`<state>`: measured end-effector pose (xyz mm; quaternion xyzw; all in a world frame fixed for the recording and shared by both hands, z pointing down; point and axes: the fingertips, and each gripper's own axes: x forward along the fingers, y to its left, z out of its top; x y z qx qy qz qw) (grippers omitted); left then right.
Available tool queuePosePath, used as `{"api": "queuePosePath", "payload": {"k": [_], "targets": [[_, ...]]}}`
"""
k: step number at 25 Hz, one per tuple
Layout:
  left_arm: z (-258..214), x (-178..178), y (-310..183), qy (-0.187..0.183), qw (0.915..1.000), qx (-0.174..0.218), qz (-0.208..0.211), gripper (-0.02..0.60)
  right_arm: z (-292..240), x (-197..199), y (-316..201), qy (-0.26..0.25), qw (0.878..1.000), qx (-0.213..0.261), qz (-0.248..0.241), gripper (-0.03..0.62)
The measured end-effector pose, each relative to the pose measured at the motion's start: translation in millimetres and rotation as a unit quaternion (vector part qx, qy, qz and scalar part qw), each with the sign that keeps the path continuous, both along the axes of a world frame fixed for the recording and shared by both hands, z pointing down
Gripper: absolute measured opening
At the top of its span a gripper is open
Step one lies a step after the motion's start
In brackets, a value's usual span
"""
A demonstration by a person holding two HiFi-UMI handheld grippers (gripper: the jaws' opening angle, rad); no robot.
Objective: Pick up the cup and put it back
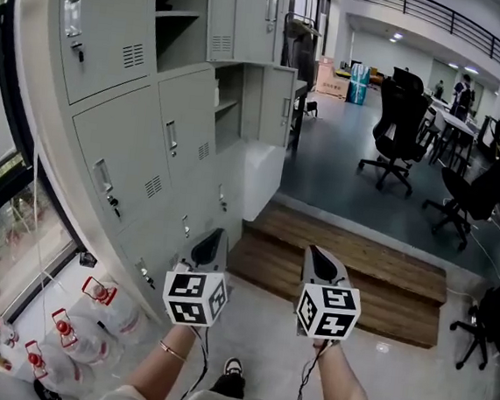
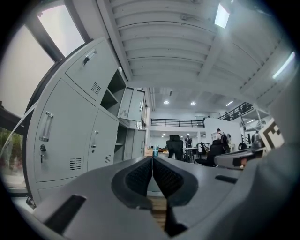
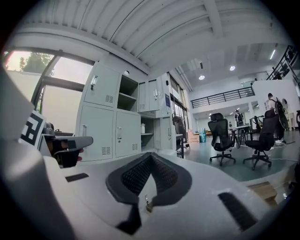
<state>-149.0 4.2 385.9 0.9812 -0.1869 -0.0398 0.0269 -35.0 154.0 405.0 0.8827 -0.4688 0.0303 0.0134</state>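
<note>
1. A tall bank of grey lockers (image 1: pixel 137 96) fills the left side of the head view. Most doors are closed and a few stand open.
2. The left gripper (image 1: pixel 217 234) is held level just beside the lockers' lowest doors. Its jaws are closed on nothing (in its own view the dark ribbed pads (image 2: pixel 140 177) meet in a thin line).
3. The right gripper (image 1: pixel 316 250) is level too, on the side of the left gripper away from the lockers. Its jaws are also pressed together and empty.
4. A small white cup (image 3: pixel 143 127) stands on a shelf inside an open locker compartment, well apart from both grippers. It is too small to make out any detail.
5. A wooden step (image 1: pixel 340 265) lies on the floor past the lockers' end, with black office chairs (image 1: pixel 396 130) farther beyond.
6. Clear jugs (image 1: pixel 116 314) with red caps sit at the lockers' foot.
</note>
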Motion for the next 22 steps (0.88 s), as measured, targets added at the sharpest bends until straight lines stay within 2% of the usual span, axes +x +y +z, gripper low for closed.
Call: {"api": "queuePosePath", "payload": {"k": [4, 8, 13, 22], "targets": [[9.9, 26.2, -29.6, -0.001, 1.0000, 0.001, -0.009, 0.011, 13.7, 27.2, -29.3, 0.004, 1.000, -0.011, -0.004, -0.008], [8.9, 60.6, -72.3, 0.013, 0.9997, -0.001, -0.019, 0.011, 14.5, 60.1, -72.1, 0.013, 1.000, -0.013, -0.011, -0.008], [-5.7, 112.0, -131.9, 0.032, 0.9990, 0.003, -0.031, 0.011, -0.9, 114.7, -137.3, 0.020, 1.000, -0.008, -0.021, -0.008], [-12.0, 198.4, -254.5, 0.039, 0.9967, -0.009, -0.071, 0.011, -23.9, 212.1, -271.3, 0.026, 0.998, 0.000, -0.062, -0.008]]}}
